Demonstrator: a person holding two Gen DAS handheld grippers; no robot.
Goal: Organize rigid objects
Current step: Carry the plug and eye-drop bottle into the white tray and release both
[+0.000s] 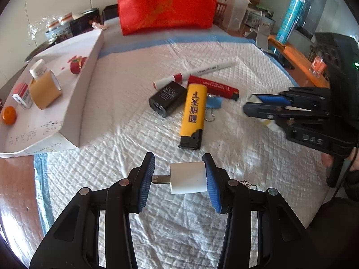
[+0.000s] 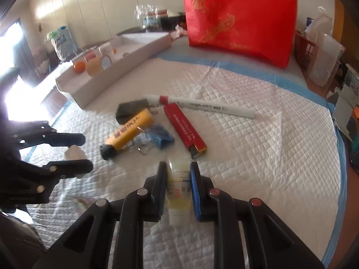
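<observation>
The left gripper [image 1: 178,180] is closed on a small white plug adapter [image 1: 188,177]; one blue pad presses its flat end and the other meets its metal connector, so the piece lies crosswise between the fingers, above the white quilted pad [image 1: 125,94]. The right gripper [image 2: 178,187] holds a pale yellow tube [image 2: 179,192] with a white cap, squeezed between its two pads and lying along them. In the left wrist view this gripper shows at the right edge, with the tube's cap sticking out under it.

The other rigid objects lie in a loose heap in the middle of the pad. A yellow lighter [image 1: 193,116] with a black end rests partly on a black charger [image 1: 168,100] and on a small blue clip [image 1: 214,102] with a wire ring. Just beside it is a red lighter [image 1: 213,87], and a white marker [image 1: 193,72] with a red band lies across the far side of the heap, touching the charger.

To the left stands a white cardboard tray [image 1: 89,71]. Inside it are an orange fruit [image 1: 9,114], a roll of tan tape [image 1: 44,92], a small white bottle [image 1: 38,68], a red and white box [image 1: 22,95] and a small red object [image 1: 77,63]. Behind the pad a big red bag [image 1: 167,4] blocks the view of the wall, and a teal spray can [image 1: 290,15] stands at the far right
</observation>
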